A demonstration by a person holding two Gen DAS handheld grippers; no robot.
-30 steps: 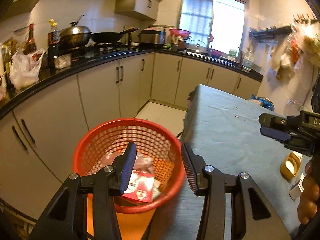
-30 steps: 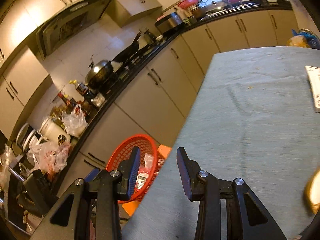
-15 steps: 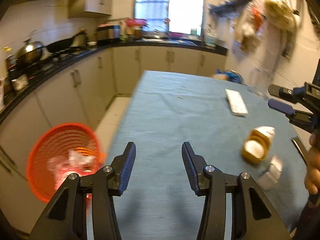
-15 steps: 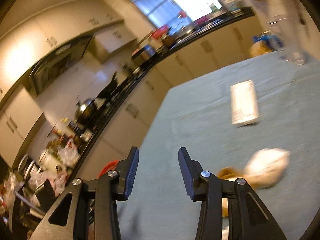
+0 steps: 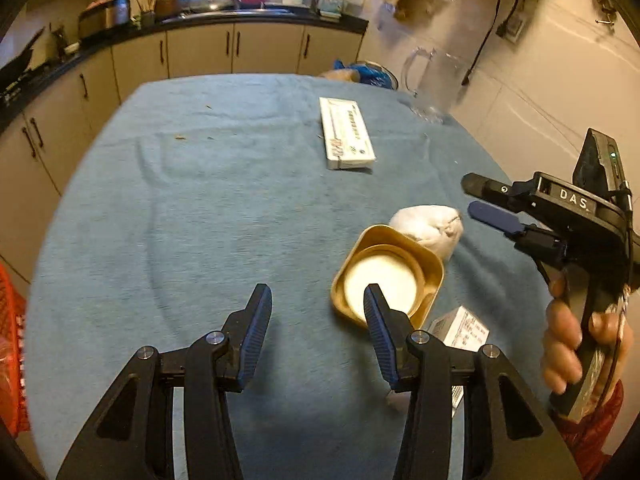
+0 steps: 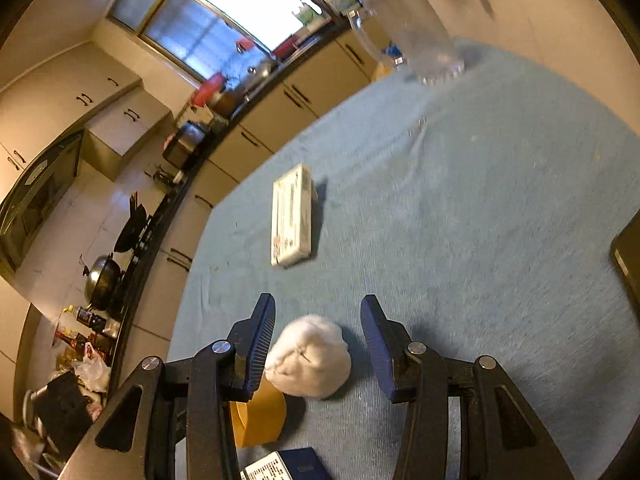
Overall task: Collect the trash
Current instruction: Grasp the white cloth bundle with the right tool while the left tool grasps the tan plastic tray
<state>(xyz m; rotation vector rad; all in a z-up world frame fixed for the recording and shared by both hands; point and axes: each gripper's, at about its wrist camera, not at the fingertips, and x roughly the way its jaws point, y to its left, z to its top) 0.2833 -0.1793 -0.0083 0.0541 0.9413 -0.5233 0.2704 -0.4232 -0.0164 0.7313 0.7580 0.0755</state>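
A crumpled white paper ball lies on the blue tablecloth between the jaws of my open right gripper, which does not touch it. It also shows in the left wrist view, beside a yellow cup with a white inside lying on its side. A small white and blue box lies near the cup. A long white box lies farther back. My left gripper is open and empty, above the cloth just left of the cup. The right gripper shows at the right in that view.
The red basket stands off the table's left edge. A clear glass pitcher stands at the table's far right corner. A dark flat object lies at the right edge. Kitchen counters run along the left and back.
Both grippers have swung right, away from the red basket and over the table. The right gripper has come down around the white paper ball. Both stay open.
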